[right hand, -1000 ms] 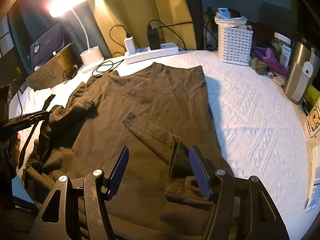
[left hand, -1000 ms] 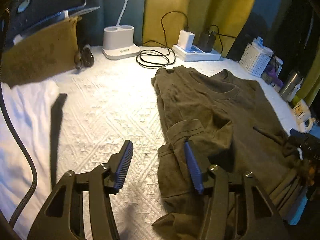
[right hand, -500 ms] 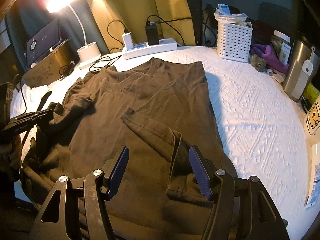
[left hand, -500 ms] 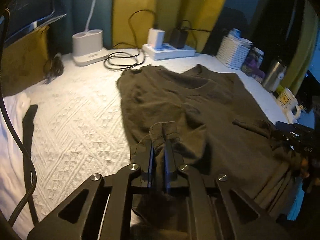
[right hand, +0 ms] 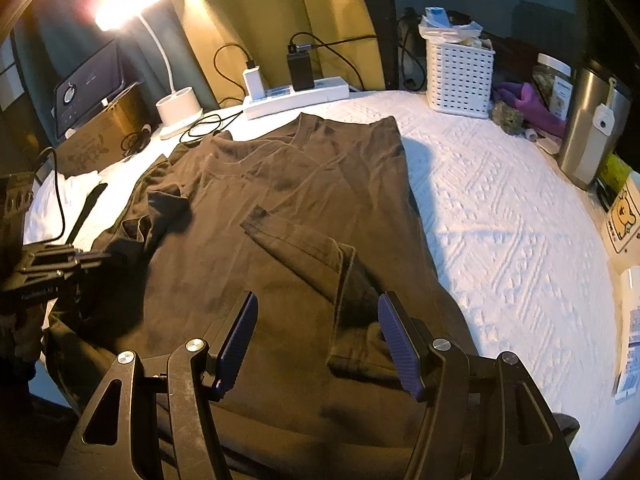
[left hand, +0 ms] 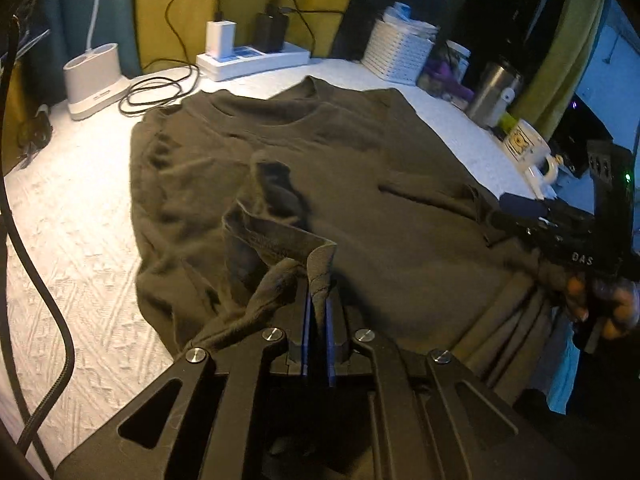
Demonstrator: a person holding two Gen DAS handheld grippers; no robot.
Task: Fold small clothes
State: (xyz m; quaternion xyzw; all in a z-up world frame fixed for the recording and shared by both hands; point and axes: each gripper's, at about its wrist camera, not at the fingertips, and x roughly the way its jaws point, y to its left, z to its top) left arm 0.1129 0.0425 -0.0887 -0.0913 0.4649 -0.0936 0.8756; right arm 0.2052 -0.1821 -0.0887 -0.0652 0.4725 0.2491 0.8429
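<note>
**Left tongs clamped on sleeve, right tongs spread**

Left tongs (left hand: 317, 312) clenched on the hem of the left sleeve (left hand: 276, 236), lifted off the brown T-shirt (left hand: 400, 208). Right tongs (right hand: 316, 336) released, hovering over the already folded right sleeve (right hand: 316, 256), gripping nothing. Shirt flat on the white-covered desk (right hand: 500, 220), collar toward 12 o'clock, hem toward 6, long axis running away from both tongs. Shirt body at 1 o'clock from the left tongs: likely carry the sleeve that way, across the chest.
</note>
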